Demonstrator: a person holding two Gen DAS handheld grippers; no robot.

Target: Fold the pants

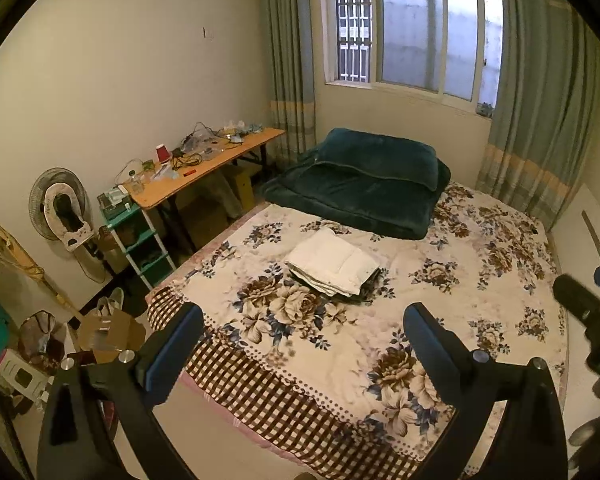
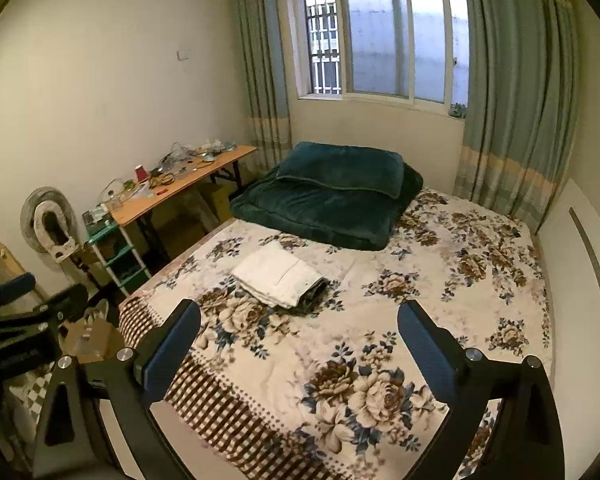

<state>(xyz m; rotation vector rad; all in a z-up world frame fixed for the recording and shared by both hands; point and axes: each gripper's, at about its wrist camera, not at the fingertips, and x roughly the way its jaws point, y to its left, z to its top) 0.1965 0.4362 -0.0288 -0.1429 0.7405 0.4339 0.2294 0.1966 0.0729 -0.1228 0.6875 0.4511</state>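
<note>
In the left wrist view, the left gripper [image 1: 303, 332] spreads its fingers [image 1: 176, 344] wide at the bottom of the frame, gripping nothing, while the folded white pants [image 1: 332, 264] lie at frame centre on the floral bed [image 1: 480, 280]. In the right wrist view, the right gripper [image 2: 299, 330] is likewise wide apart and empty at the bottom, the pants [image 2: 278, 274] left of centre, below the green quilt [image 2: 332, 192].

Left hand-held gripper [image 1: 303, 338] and right hand-held gripper [image 2: 299, 336] side by side, jaws wide apart, empty
</note>
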